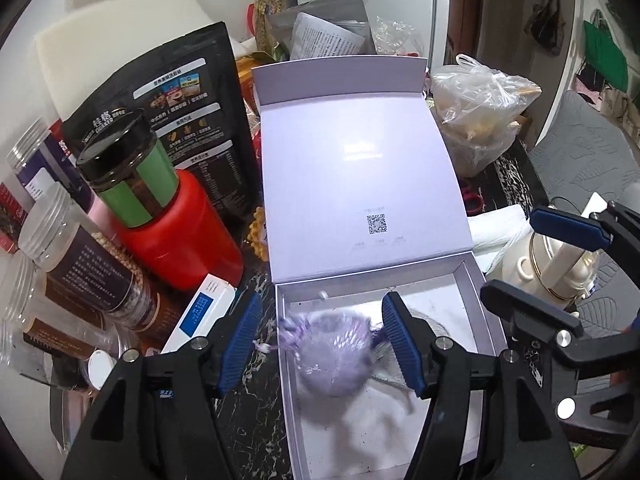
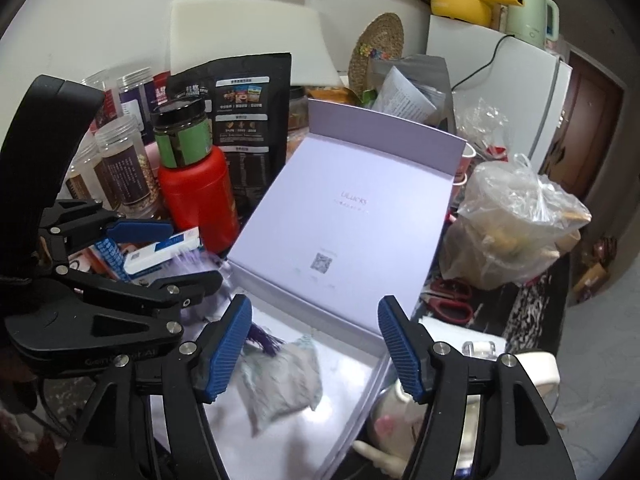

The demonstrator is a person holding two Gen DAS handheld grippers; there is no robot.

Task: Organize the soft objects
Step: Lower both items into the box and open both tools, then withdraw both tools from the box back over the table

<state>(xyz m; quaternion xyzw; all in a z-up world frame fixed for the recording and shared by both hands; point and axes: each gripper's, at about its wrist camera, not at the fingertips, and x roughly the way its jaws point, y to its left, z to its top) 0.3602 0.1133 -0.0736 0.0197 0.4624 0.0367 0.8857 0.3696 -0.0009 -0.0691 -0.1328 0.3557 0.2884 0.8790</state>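
Two tools, left tool (image 1: 322,344) and right tool (image 2: 314,350), both spread, gripping nothing. Blurred lilac fluffy pouch (image 1: 334,354) and pale grey-white sachet (image 2: 282,378) inside open lavender lidded box (image 1: 472,292), likely just released. Lid propped back for access.

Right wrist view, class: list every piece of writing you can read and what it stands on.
"LiLucks", faint and not certain: inside the box lid.
Square scan code, no words: same lid.
"Gen...", partly hidden: left tool.
Black pouch, jars, blue-and-white carton: print too small to read.
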